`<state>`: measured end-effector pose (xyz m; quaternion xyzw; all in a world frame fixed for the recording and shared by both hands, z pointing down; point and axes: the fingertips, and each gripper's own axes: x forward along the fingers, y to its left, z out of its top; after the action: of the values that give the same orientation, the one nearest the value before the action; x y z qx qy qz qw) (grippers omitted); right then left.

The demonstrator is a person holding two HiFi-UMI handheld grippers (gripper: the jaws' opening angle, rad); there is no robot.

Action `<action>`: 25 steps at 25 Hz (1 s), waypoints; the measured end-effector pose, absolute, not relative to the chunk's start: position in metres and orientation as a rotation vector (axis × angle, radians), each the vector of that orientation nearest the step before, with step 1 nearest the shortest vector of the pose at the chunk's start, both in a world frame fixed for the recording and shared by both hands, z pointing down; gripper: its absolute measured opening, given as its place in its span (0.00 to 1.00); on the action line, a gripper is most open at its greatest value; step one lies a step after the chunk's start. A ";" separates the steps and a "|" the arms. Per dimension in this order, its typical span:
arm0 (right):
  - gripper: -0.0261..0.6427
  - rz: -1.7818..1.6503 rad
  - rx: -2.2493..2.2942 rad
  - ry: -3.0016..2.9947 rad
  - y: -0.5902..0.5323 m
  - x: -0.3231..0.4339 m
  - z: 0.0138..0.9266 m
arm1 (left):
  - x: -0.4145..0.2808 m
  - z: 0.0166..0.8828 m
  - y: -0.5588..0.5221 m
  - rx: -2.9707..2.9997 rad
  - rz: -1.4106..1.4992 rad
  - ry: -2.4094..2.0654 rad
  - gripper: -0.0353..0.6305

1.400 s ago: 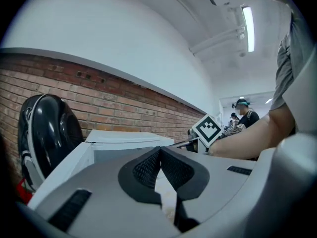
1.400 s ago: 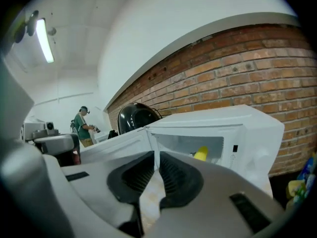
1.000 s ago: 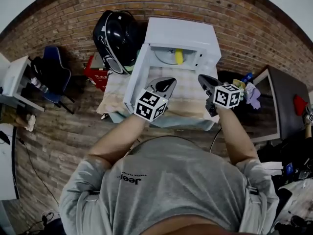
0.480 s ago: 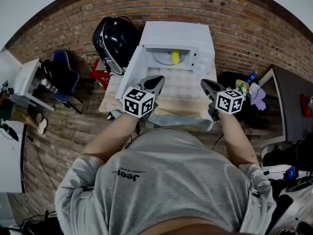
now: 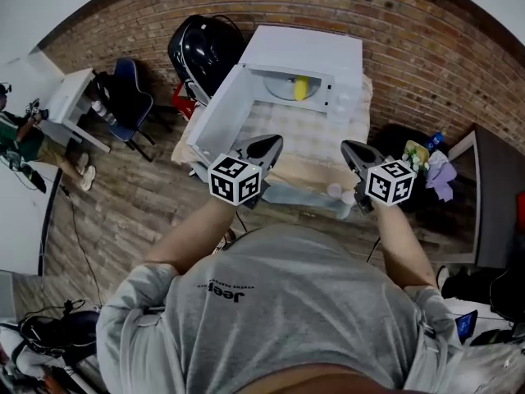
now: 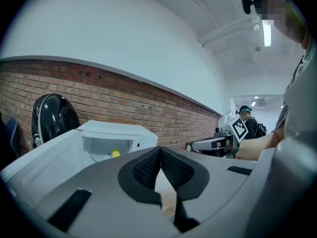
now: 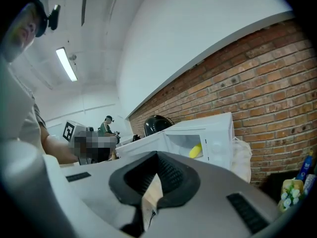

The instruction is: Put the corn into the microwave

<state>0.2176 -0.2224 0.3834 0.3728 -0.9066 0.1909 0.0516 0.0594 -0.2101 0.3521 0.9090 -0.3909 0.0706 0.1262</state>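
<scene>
The yellow corn lies inside the white microwave, whose door hangs open to the left. It also shows in the cavity as corn and corn. My left gripper hovers over the front of the checked table, well short of the microwave, its jaws shut and empty. My right gripper is level with it on the right, shut with nothing held. In the gripper views the left gripper and the right gripper both point at the microwave.
A black rounded appliance stands left of the microwave by the brick wall. A blue chair and white desk are further left, a dark table right. A small white object sits at the table's front edge.
Both grippers have drawn back from the microwave toward the person, to the table's front edge. The corn stays inside and the door stays open.
</scene>
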 end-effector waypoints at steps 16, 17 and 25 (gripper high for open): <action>0.07 0.620 1.343 -2.718 -0.240 0.174 0.364 | -0.009 0.299 -0.232 2.889 0.181 -1.056 0.08; 0.07 0.612 1.340 -2.711 -0.241 0.174 0.362 | -0.012 0.298 -0.234 2.883 0.163 -1.058 0.08; 0.07 0.594 1.305 -2.690 -0.253 0.178 0.351 | -0.014 0.304 -0.240 2.830 0.101 -1.076 0.08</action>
<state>0.1784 -0.2527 0.3508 0.4277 -0.8814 0.1947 0.0468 -0.0135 -0.2404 0.3042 0.9327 -0.3547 0.0331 0.0559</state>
